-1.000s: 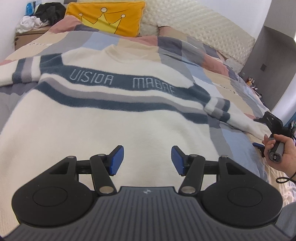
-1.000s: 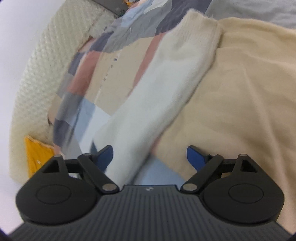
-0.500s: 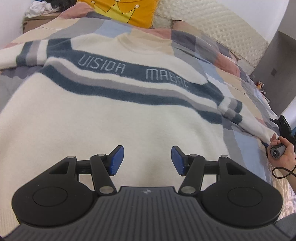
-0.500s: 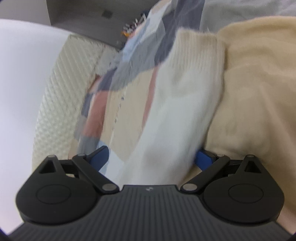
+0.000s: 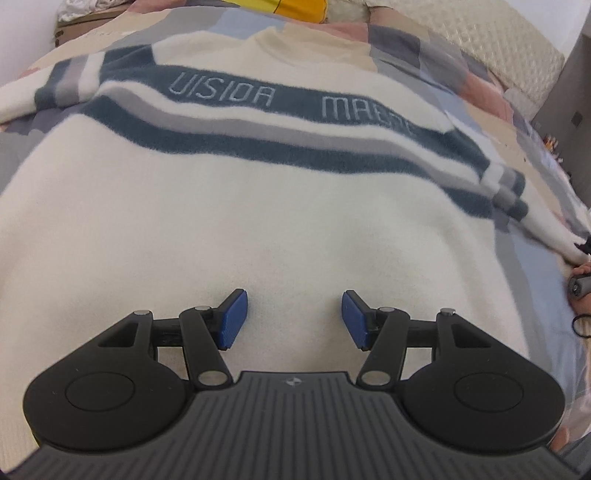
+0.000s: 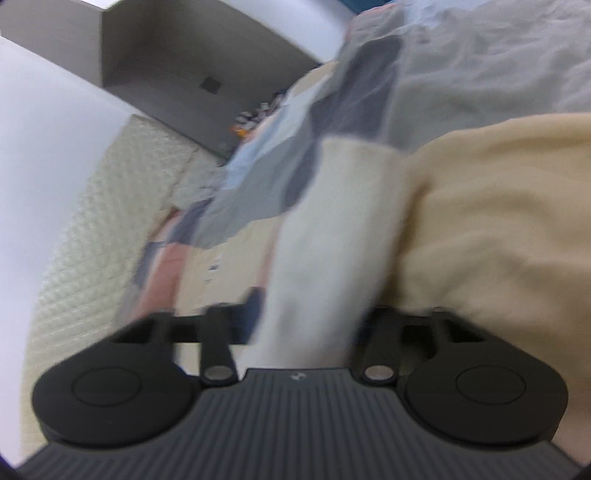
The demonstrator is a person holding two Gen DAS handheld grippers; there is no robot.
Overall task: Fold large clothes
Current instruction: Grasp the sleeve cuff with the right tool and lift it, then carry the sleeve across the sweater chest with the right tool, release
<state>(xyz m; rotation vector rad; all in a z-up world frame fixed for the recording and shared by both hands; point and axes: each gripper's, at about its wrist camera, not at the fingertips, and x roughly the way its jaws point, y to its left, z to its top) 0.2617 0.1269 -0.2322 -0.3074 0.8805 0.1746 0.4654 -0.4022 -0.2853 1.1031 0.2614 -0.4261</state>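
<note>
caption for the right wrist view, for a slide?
Right tool closing on the sweater's cream sleeve, which lies across the patchwork quilt.

Your right gripper's fingertips (image 6: 258, 306) were motion-blurred and partly hidden by the sweater sleeve (image 6: 328, 236), and the yellow pillow (image 5: 295, 7) was cropped.

Patchwork-quilted bed (image 5: 424, 48) under a spread cream sweater (image 5: 258, 229).

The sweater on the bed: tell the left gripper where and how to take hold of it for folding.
Grip the sweater at its near hem, coming in low from the front edge with the left gripper. The body lies flat, giving no fold to pinch mid-panel. The right gripper, whose jaws have just been closing, already grips the sleeve.
</note>
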